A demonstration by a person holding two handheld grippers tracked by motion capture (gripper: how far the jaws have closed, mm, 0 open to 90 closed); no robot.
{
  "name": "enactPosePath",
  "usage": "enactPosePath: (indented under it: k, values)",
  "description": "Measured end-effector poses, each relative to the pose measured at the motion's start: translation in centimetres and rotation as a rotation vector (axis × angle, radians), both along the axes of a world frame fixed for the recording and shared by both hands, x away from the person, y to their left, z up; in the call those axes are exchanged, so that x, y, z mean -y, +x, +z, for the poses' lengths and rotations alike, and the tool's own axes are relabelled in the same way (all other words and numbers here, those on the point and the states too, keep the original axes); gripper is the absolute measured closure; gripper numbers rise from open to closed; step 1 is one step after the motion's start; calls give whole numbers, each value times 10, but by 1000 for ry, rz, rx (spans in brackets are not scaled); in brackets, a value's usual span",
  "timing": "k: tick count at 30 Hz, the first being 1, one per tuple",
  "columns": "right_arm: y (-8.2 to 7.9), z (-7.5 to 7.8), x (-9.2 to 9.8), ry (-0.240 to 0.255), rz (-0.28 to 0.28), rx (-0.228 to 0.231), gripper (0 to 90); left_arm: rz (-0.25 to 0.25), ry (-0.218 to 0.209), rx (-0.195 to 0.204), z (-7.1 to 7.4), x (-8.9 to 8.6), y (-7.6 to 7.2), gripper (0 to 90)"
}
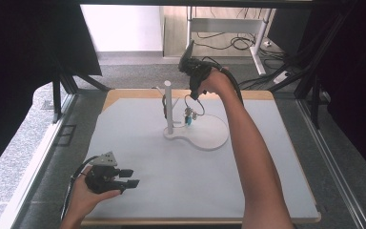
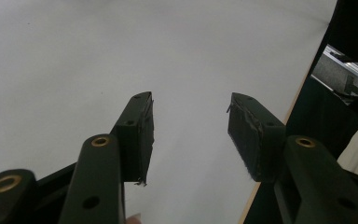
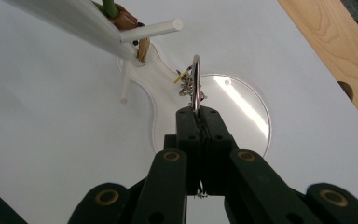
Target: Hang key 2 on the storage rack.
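Right gripper (image 3: 197,112): its two jaws are pressing together on a thin metal ring (image 3: 196,79), and the ring is standing up out of the tips. In the high view this gripper (image 1: 193,95) is hanging above the far part of the table, with the person's right arm reaching over the mat.
Metal ring: it is being held in the air above the white stand, over the round part of its base. Small charms (image 3: 186,84), one of them yellow and the others too small to tell, are hanging from it.
White stand (image 1: 169,107): an upright white post is rising from a flat base (image 1: 212,136) that is lying on the mat. Short white pegs (image 3: 151,29) are sticking out from the post, and something brown and green is hanging near one peg.
Left gripper (image 2: 191,126): its jaws are standing wide apart and are holding nothing. It is resting low, near the front left corner of the table, in the person's left hand (image 1: 83,195).
Table (image 1: 138,191): a pale grey mat is covering it, and a wooden edge is showing around the mat.
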State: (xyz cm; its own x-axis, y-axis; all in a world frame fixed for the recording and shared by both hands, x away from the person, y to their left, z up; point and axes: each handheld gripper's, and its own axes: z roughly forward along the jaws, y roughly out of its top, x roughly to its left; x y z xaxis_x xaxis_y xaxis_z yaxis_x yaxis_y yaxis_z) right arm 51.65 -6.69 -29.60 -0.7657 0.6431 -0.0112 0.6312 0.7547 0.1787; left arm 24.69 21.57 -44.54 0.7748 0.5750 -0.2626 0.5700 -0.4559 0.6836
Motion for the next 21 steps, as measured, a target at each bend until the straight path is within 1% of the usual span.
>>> enactPosePath:
  k: [10,14,16,21]
  values:
    - [4,1,-10,3,2,11,883,3,-6,2,0,-2,-1,506]
    - [7,-1,-14,8,2,11,882,7,-12,2,0,-3,-2,506]
    - [7,-3,-16,0,2,8,882,8,-10,1,0,-3,-2,506]
    - [8,-4,-19,2,5,22,882,1,-18,-2,0,-2,-2,506]
